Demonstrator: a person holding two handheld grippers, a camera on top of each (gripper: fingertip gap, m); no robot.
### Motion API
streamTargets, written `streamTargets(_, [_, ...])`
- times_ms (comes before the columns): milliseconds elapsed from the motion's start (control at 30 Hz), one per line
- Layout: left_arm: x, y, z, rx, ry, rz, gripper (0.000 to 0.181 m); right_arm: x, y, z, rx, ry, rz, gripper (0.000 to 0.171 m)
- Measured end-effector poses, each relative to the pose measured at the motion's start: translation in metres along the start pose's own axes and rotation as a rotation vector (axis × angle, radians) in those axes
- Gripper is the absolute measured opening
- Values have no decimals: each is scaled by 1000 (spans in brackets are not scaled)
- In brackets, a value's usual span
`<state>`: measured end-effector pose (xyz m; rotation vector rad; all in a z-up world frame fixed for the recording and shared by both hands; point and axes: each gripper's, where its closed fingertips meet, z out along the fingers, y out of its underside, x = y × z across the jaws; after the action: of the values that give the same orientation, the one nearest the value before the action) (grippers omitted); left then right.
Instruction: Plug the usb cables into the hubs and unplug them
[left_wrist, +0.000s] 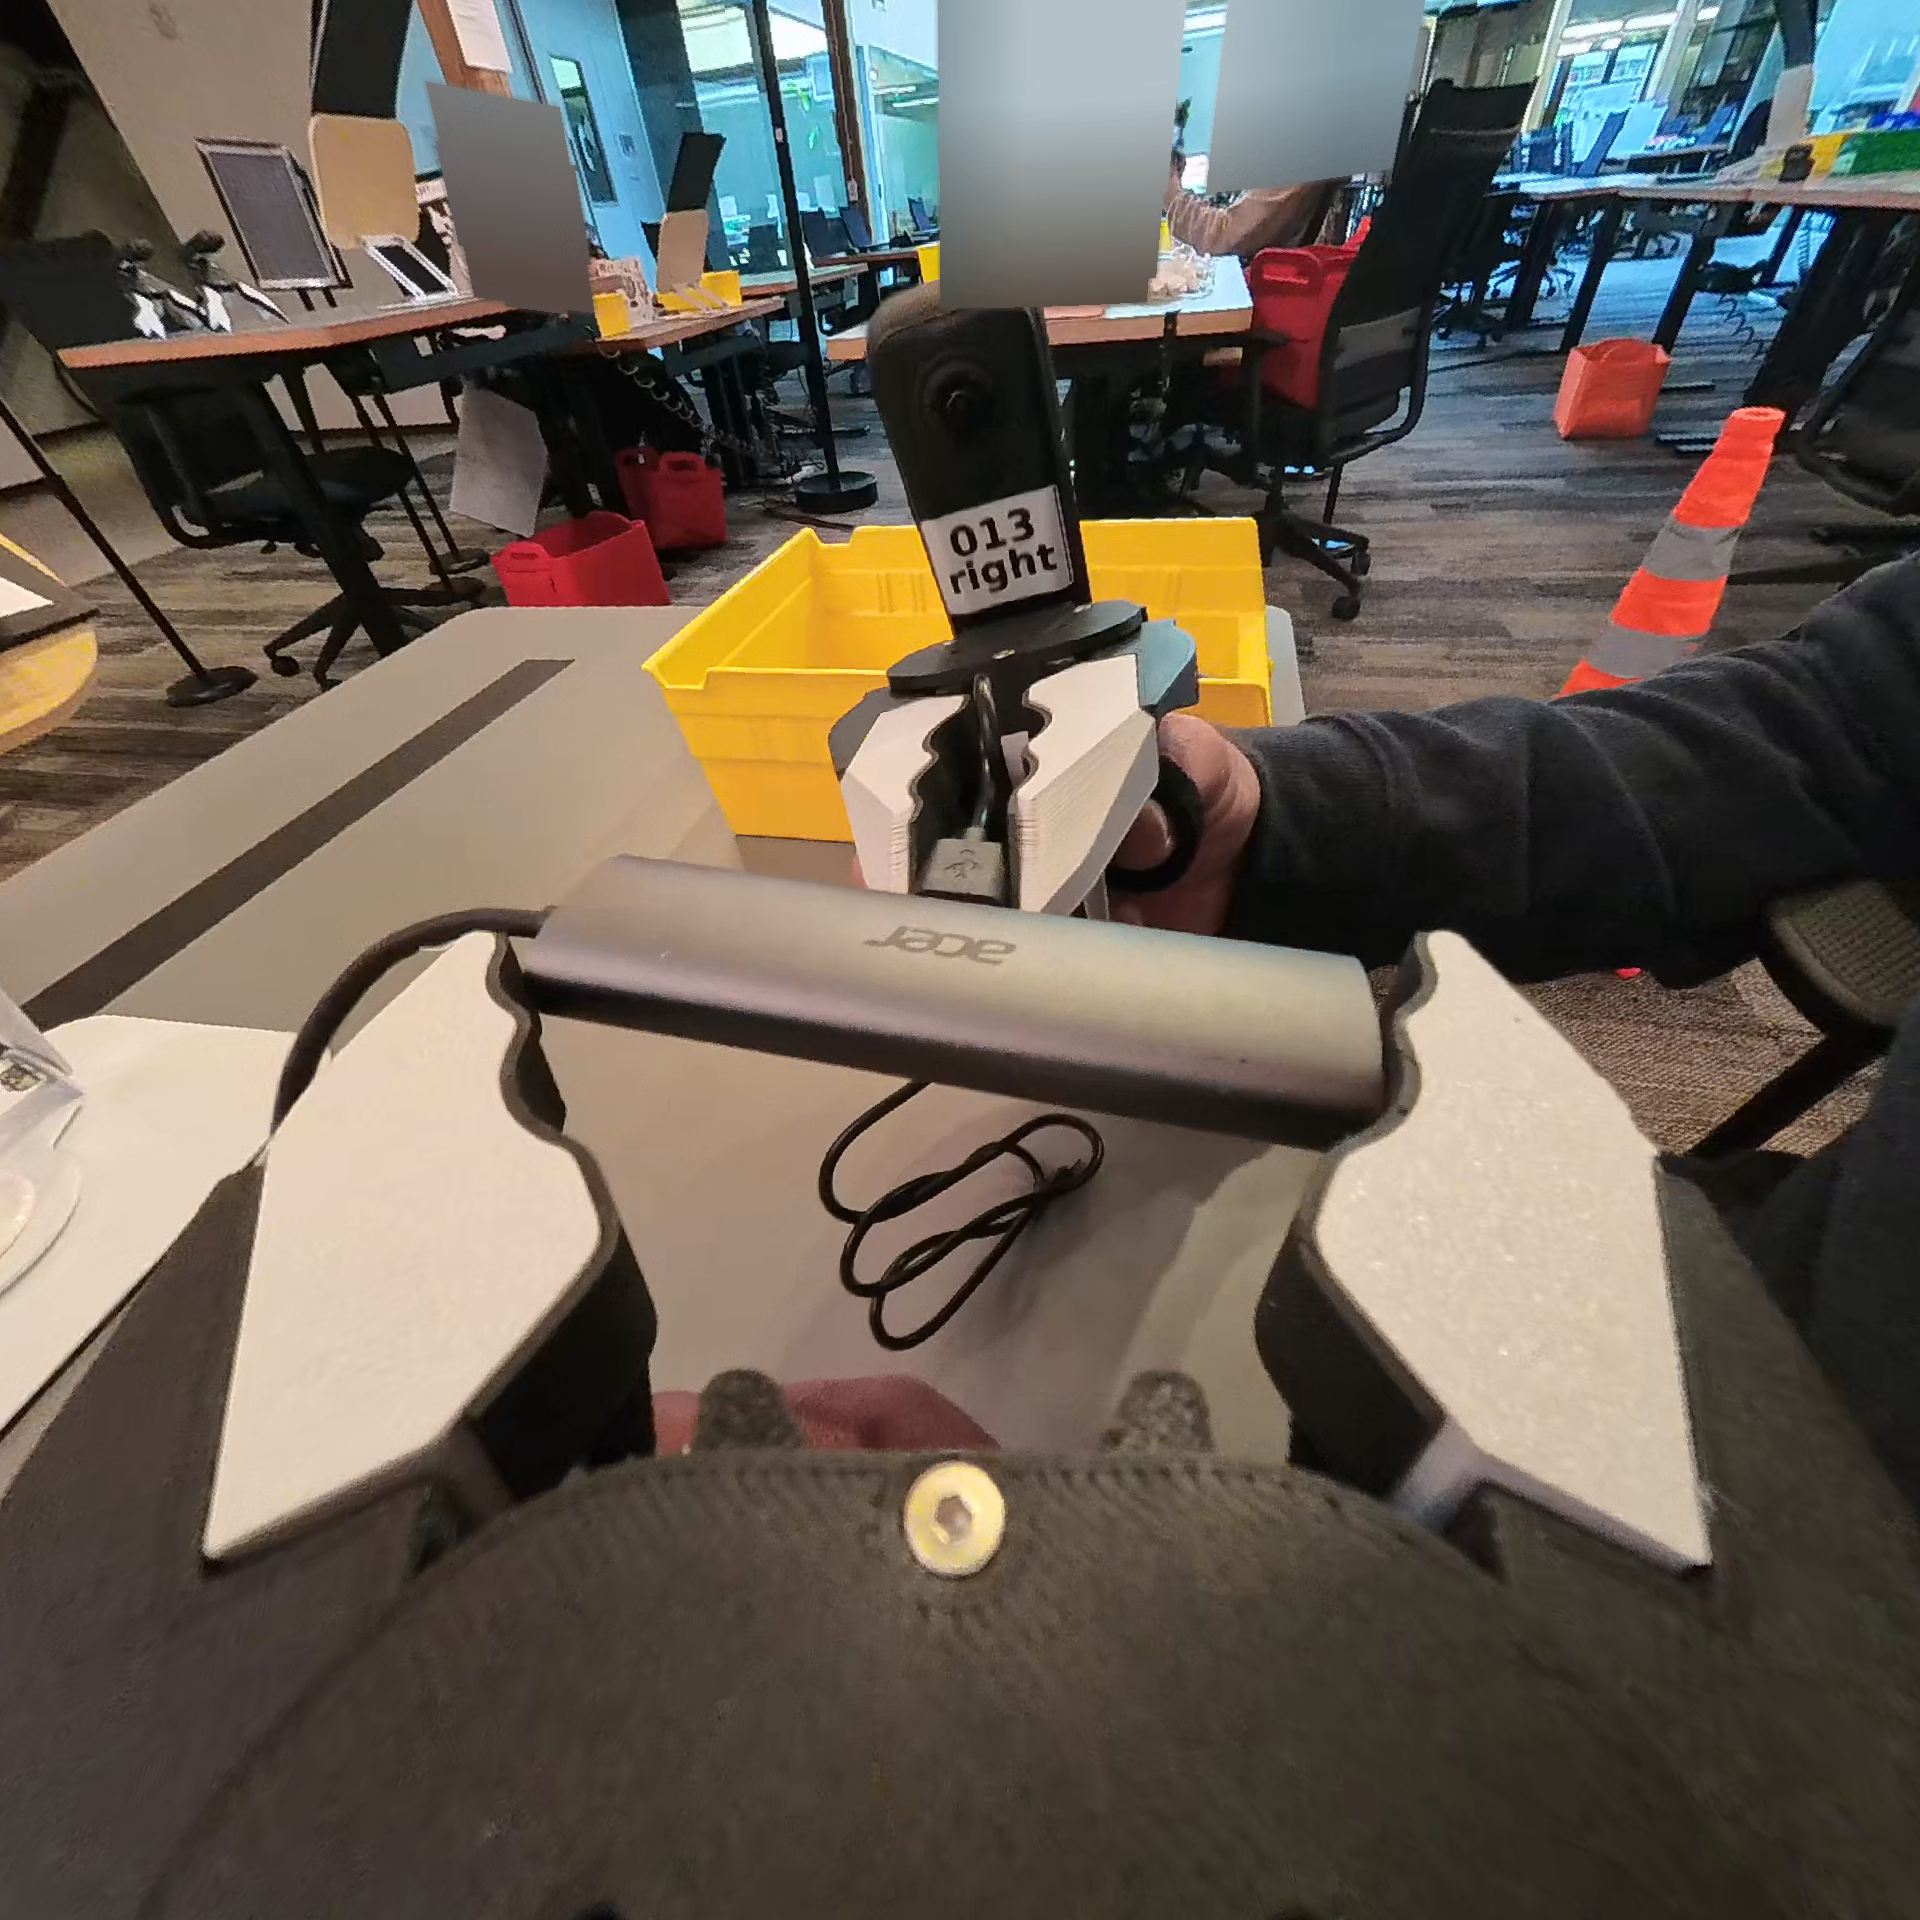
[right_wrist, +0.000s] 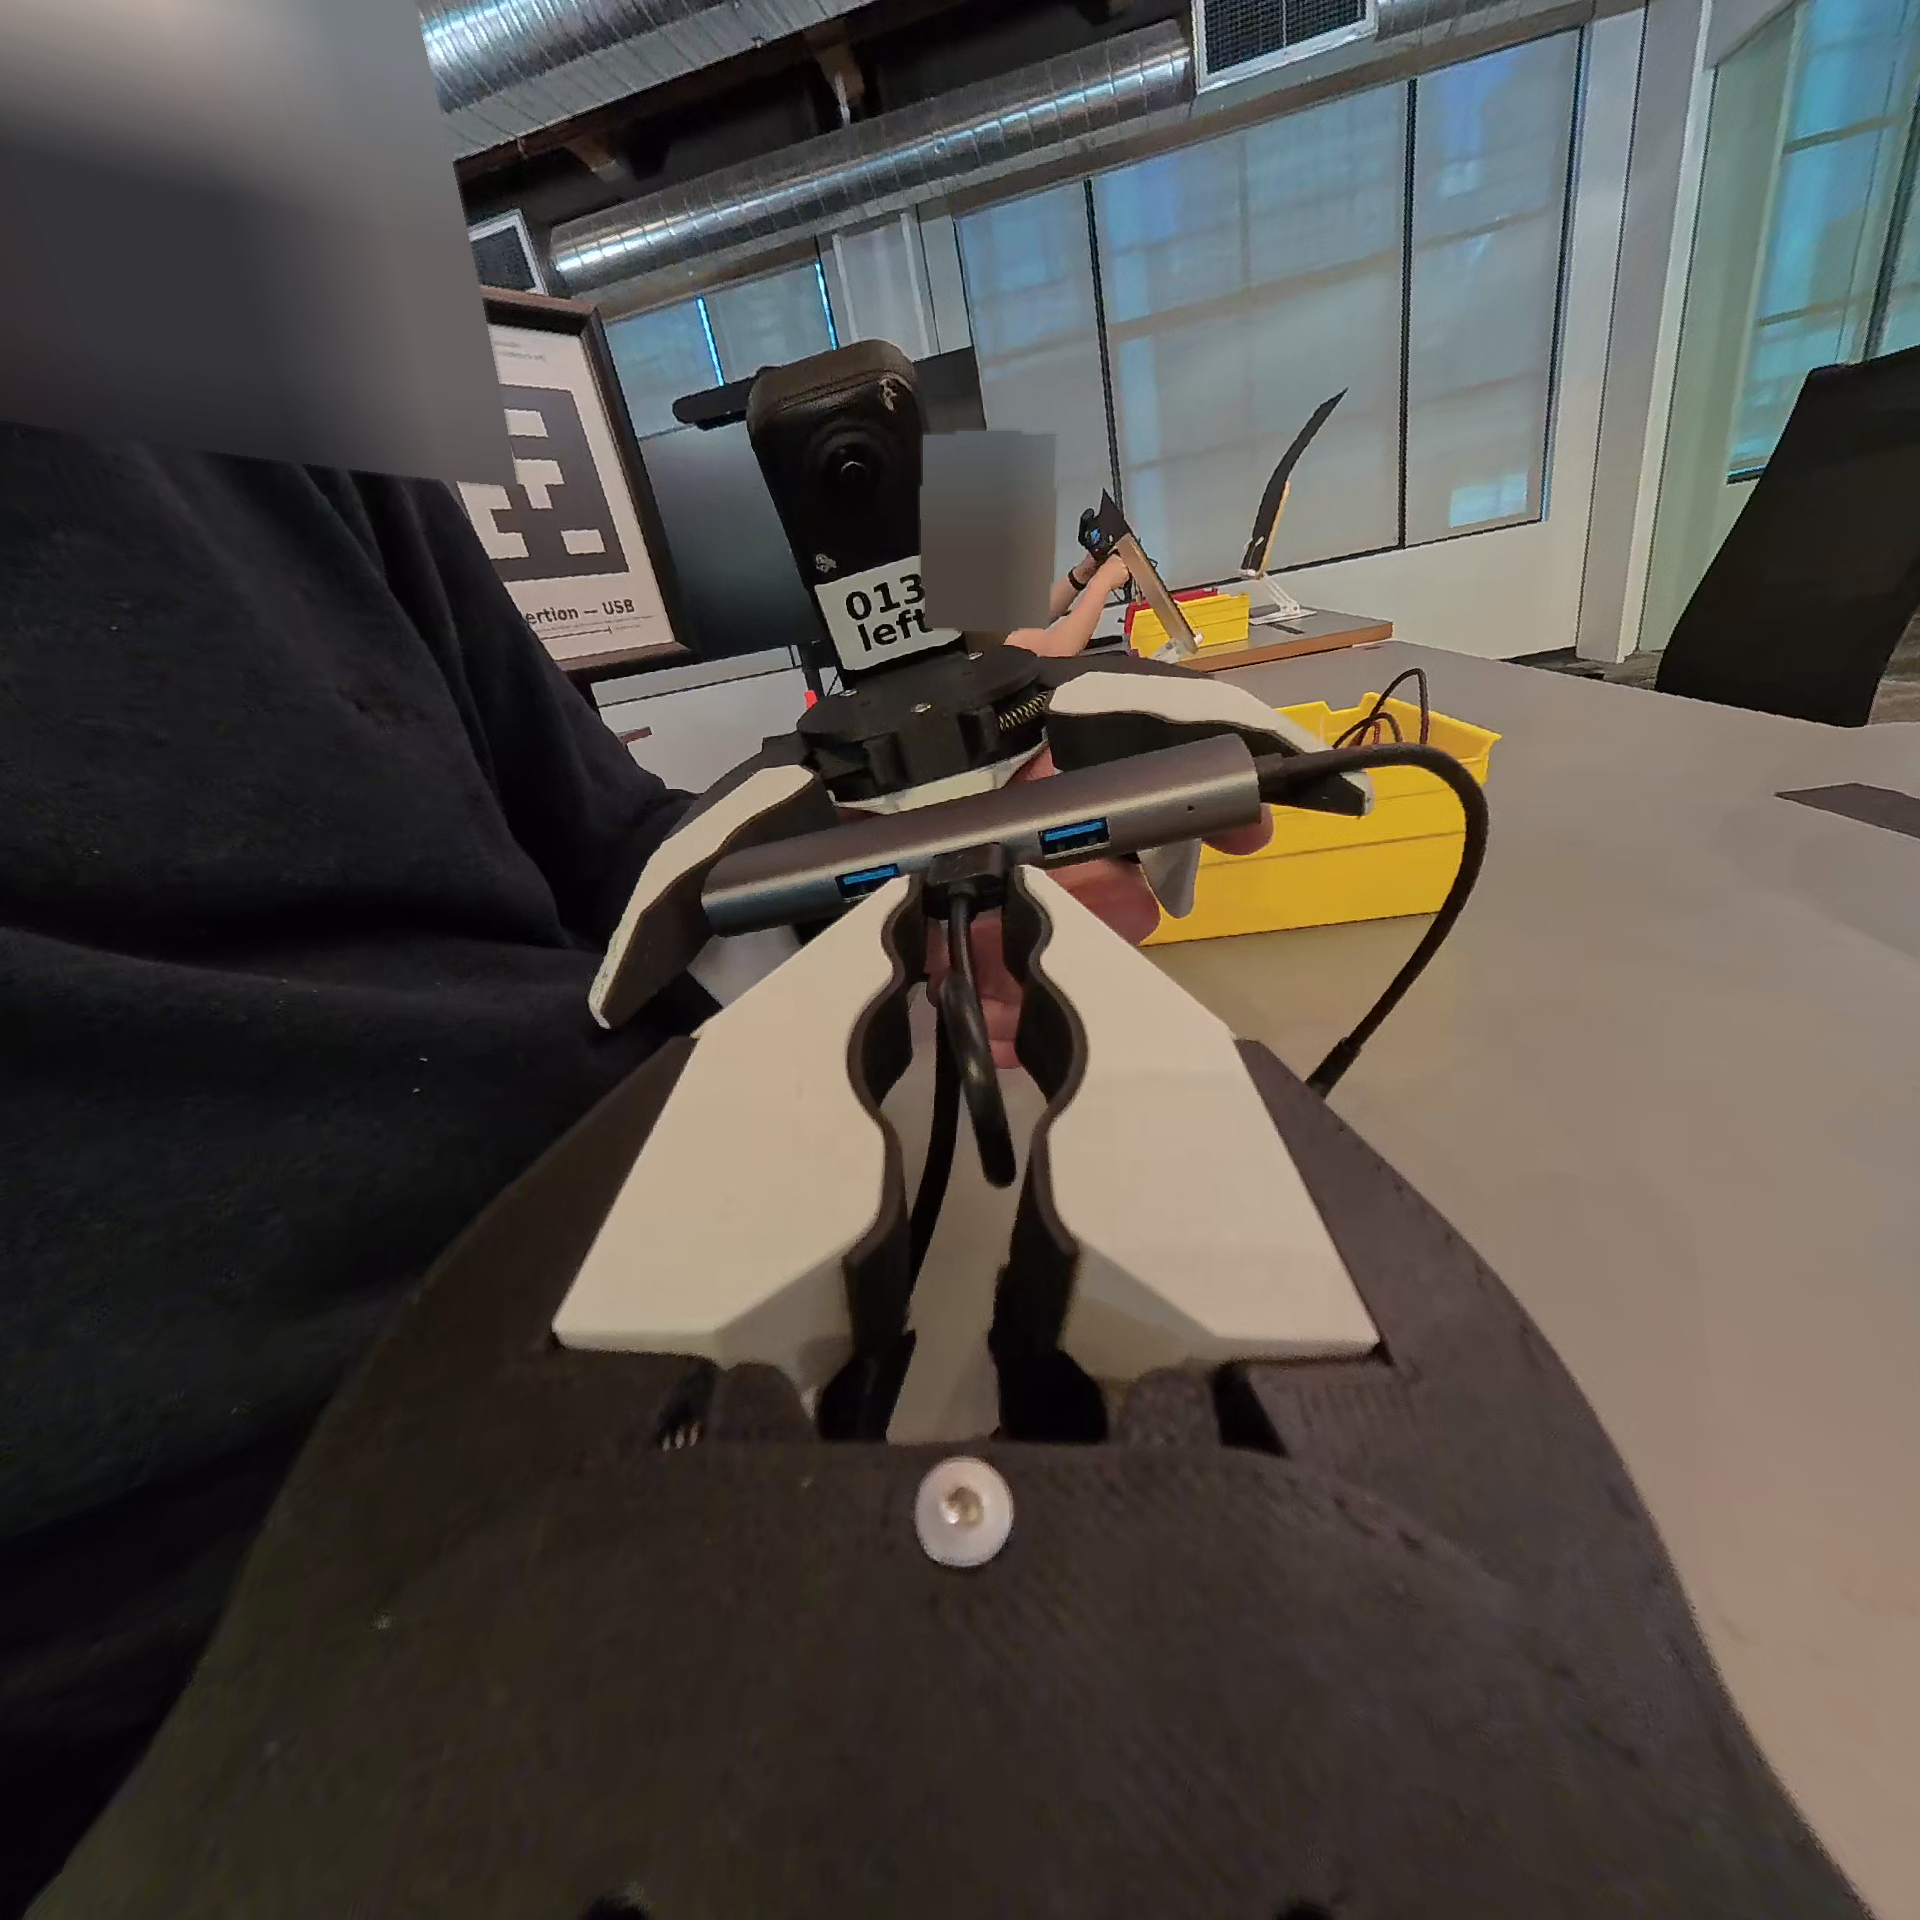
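I held the grey hub (left_wrist: 951, 1003) lengthwise across my left gripper (left_wrist: 945, 1049), jaws clamped on its two ends, lifted above the table (left_wrist: 727, 1226). My right gripper (right_wrist: 961, 883), jaws pinched on the black USB plug (right_wrist: 964, 864), met the hub's port side square on, between two blue ports. Seated or only touching, I could not tell.

Printed camera sticker (left_wrist: 1003, 556) (hub (left_wrist: 951, 997) logo too)
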<state>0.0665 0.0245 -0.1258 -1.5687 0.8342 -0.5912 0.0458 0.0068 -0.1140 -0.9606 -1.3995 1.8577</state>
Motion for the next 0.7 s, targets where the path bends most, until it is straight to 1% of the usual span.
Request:
streamTargets(367, [3,-3,-1,17,-2,57,145,-3,-2,-2,-4,-17,2,12])
streamTargets(700, [6,-1,-3,-8,-4,124,142,-6,-1,-2,-19,-41,20,11])
